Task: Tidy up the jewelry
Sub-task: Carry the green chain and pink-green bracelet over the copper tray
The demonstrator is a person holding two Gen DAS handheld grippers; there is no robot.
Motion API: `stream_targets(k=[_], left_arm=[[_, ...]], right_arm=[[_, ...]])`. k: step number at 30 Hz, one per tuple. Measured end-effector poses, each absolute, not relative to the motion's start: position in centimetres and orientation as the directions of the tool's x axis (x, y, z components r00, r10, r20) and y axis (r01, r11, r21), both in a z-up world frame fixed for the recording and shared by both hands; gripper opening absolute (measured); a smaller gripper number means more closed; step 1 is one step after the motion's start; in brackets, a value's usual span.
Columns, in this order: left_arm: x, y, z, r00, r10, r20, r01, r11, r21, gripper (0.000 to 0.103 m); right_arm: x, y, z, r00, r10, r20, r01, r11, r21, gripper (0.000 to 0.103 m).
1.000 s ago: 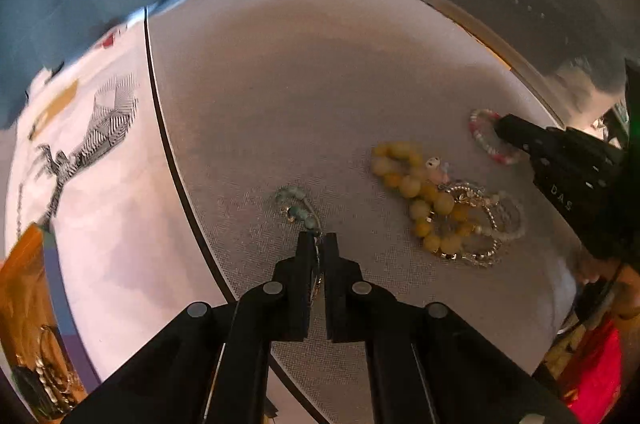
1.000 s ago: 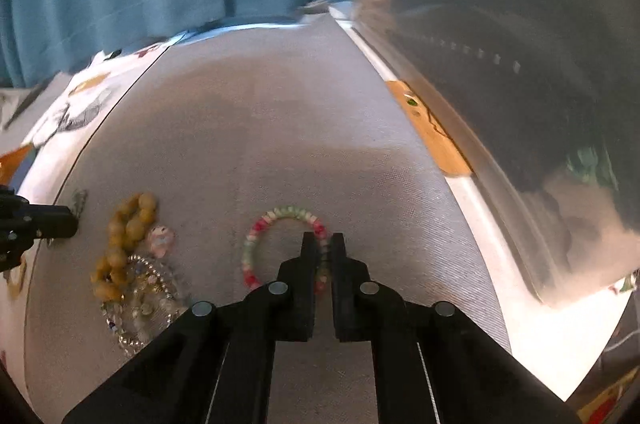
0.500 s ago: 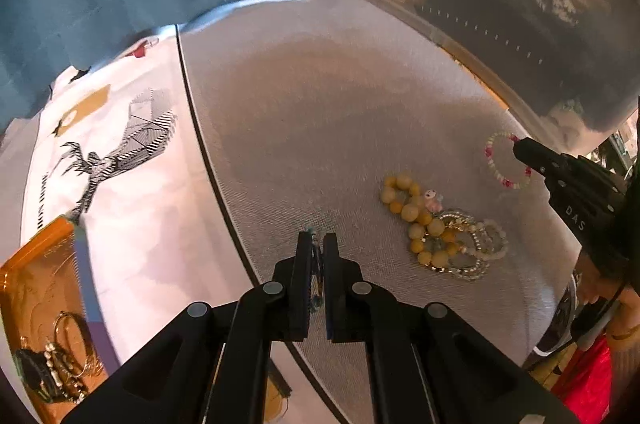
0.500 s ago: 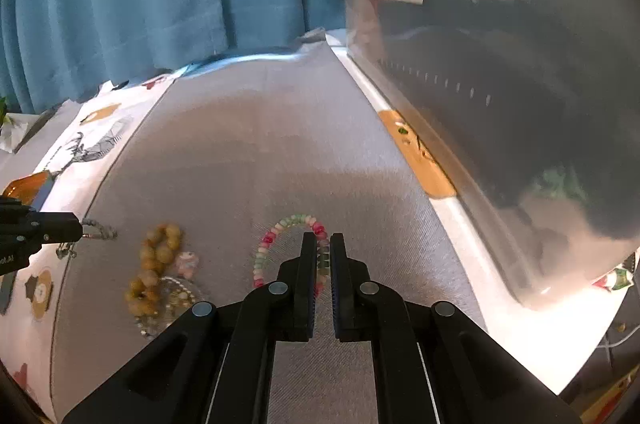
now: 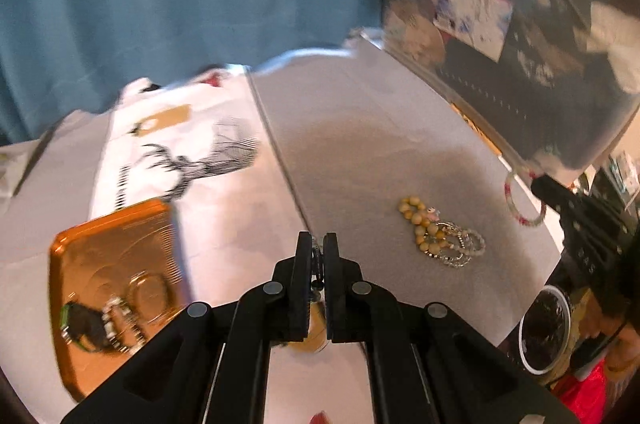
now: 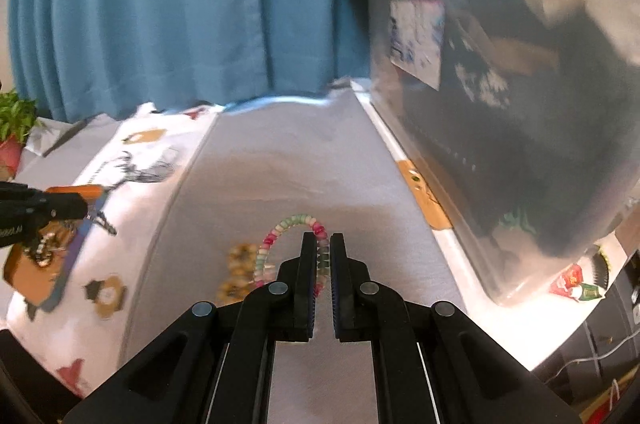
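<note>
L gripper is clamped on a small beaded chain piece, which hangs in the narrow gap between the jaws. It's lifted off the grey mat and sits over the mat's left edge. The orange tray lies down and to the left of it on the white printed cloth, w/ other jewelry already piled in the near end. So the coming move is prob. leftward and down; L is the nearer arm by far.

R gripper is pinched on the pink-green bead bracelet, held up so the loop stands on edge to the left of the jaws, above the mat. Tray is well apart from it, across the mat on the far left.

Yellow bead bracelet and clear bead bracelets lie tangled on the mat, untouched.

Vs 1 s ago: both pieces were at mat level; now both are raised. L view has swung left, so the tray shows much larger. Frames are blurred by motion.
</note>
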State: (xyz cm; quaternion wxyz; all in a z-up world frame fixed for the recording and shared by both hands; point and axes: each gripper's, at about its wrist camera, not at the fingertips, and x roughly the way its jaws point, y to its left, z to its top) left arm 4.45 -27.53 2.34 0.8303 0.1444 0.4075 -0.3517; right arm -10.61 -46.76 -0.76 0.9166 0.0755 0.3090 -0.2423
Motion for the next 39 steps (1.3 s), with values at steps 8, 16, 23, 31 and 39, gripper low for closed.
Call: stream_targets(k=[8, 16, 23, 31, 39], left_arm=[[3.1, -19.4, 5.3, 0.478, -0.465, -0.745, 0.648, 0.76, -0.058, 0.003], [2.2, -10.3, 7.6, 0.537, -0.466, -0.703, 0.592, 0.802, -0.08, 0.003], [3.0, -3.6, 8.2, 0.588, -0.442, -0.677, 0.531, 0.843, -0.089, 0.003], [5.9, 0.0, 6.8, 0.591, -0.428, -0.683, 0.484, 0.866, -0.124, 0.003], [10.0, 0.2, 4.2, 0.595, -0.387, -0.704, 0.451, 0.886, -0.105, 0.003]], right_arm=[[-11.5, -38.7, 2.2, 0.757, -0.321, -0.57, 0.385, 0.923, -0.007, 0.007], [-10.4, -29.3, 4.0, 0.814, -0.206, -0.543, 0.244, 0.97, -0.002, 0.007], [-8.2, -22.0, 4.7, 0.836, -0.115, -0.537, 0.135, 0.991, -0.003, 0.007], [-4.0, -16.8, 4.4, 0.832, -0.056, -0.552, 0.064, 0.998, -0.005, 0.007], [1.1, -14.9, 1.8, 0.803, -0.021, -0.596, 0.03, 1.0, 0.006, 0.007]])
